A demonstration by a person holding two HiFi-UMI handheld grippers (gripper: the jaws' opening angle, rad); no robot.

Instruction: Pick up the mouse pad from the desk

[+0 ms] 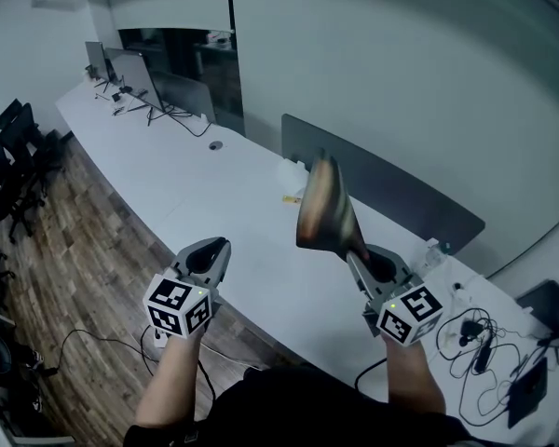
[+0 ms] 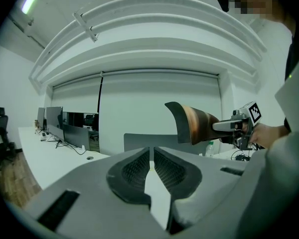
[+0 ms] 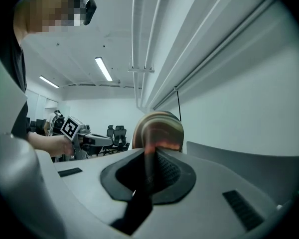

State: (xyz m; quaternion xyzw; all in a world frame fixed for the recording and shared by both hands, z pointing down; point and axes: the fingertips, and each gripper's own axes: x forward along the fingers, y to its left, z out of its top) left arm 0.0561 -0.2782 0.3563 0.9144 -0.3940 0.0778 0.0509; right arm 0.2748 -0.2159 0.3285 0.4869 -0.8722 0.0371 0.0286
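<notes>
Right gripper [image 1: 356, 255] is clamped on the mouse pad [image 1: 324, 208], which juts ahead of its jaws, clear above the desk [image 1: 168, 170]; left gripper [image 1: 208, 255], jaws together and empty, hangs beside it. Pickup looks essentially done

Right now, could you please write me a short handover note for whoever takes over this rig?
Right gripper: shut on one edge of the pad, which stands up from the jaws, curled at the top.
Left gripper: jaws together, empty, well apart from the pad.
Pad: in the air, clear of the desk.
Done: pad gripped and lifted.
Left: nothing in the pick-up itself, as far as I can judge; just hold the grip firm.
</notes>
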